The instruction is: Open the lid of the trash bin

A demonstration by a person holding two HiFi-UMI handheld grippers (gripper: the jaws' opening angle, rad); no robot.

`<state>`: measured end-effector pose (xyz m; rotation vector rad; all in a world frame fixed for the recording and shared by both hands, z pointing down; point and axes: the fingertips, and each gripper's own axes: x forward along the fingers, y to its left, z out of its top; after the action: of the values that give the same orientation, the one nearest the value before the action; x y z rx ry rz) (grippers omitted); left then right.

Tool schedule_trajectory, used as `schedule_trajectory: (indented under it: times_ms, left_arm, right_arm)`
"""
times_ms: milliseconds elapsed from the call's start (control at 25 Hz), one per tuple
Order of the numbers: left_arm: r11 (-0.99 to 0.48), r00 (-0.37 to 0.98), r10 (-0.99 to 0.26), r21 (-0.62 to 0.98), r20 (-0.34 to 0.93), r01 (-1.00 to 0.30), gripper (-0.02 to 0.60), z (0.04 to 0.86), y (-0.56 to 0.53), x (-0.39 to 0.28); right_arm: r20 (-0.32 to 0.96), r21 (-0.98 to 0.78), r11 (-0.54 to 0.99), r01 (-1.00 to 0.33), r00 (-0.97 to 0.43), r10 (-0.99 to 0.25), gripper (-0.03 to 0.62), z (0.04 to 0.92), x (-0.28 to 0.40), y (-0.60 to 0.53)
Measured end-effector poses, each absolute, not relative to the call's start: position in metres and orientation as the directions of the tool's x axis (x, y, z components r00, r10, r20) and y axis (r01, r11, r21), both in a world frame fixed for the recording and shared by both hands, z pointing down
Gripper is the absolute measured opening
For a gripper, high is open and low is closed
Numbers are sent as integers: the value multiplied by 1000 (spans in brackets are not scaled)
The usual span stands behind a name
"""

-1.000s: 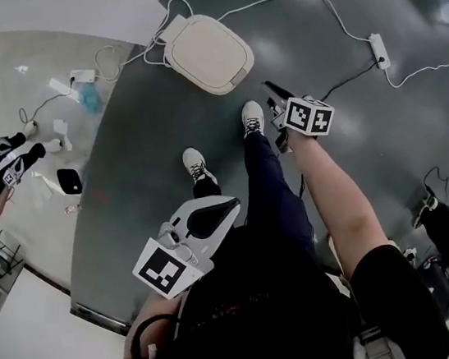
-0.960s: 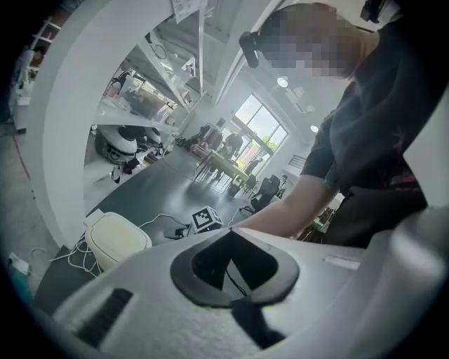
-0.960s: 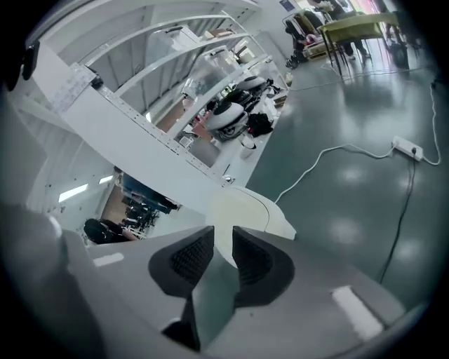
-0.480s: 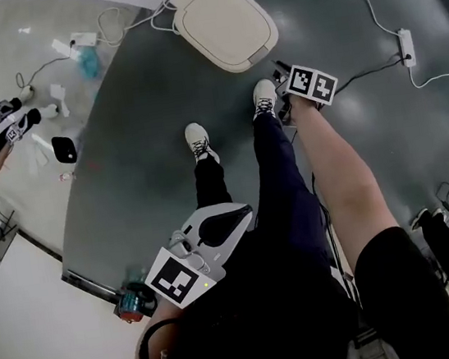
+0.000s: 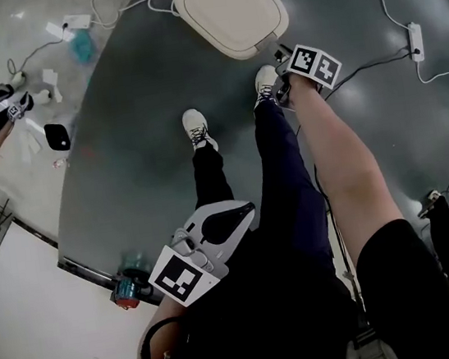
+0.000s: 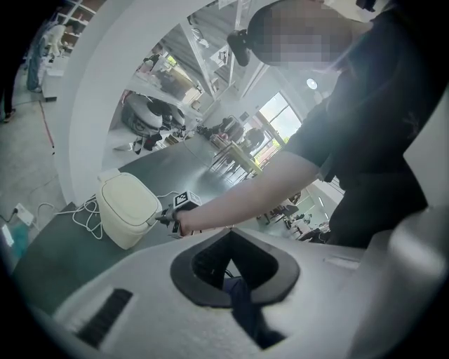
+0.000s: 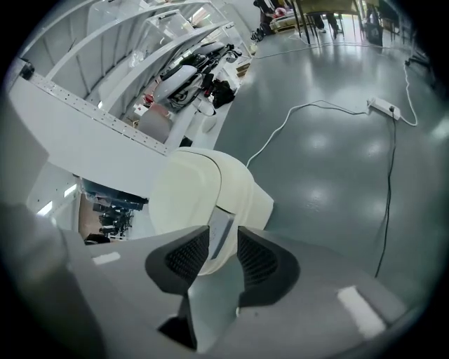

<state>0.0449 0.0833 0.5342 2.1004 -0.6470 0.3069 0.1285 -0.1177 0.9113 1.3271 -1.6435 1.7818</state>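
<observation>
Seen from above in the head view, the trash bin (image 5: 229, 8) stands on the glossy dark grey floor (image 5: 137, 145), just ahead of the person's white shoes (image 5: 196, 129). It is a cream plastic box with a rounded-square lid, and the lid lies closed. The right gripper (image 5: 277, 55) reaches to the bin's front edge, but this view does not show its jaws. The right gripper view shows them: the two jaws, lined with black ribbed pads (image 7: 186, 256), stand apart and have just been opening. In the gap between them appears a flat grey tab (image 7: 219, 228) on the smooth curved front of the bin, and the pads do not press on it. This view shows also a thin white cable (image 7: 280, 133) running over the floor to a power strip (image 7: 384, 106). The left gripper (image 5: 248, 208), of matte white plastic, is held close to the person's body, well apart from the bin. In the left gripper view its jaws meet at the tips with nothing between them, and only there the bin's low boxy side is visible.
</observation>
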Motion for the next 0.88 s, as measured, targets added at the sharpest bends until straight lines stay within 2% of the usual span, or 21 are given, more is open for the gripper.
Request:
schedule_trajectory:
  times_ms: [640, 880]
  left_arm:
    - [-434, 822, -362, 701, 440, -566, 2, 537, 79, 33]
    - [-428, 821, -357, 703, 445, -568, 2, 539, 83, 35]
  right_arm:
    - [852, -513, -293, -807, -436, -291, 124, 926, 130, -113]
    - [857, -505, -286, -814, -432, -282, 143, 928, 134, -113]
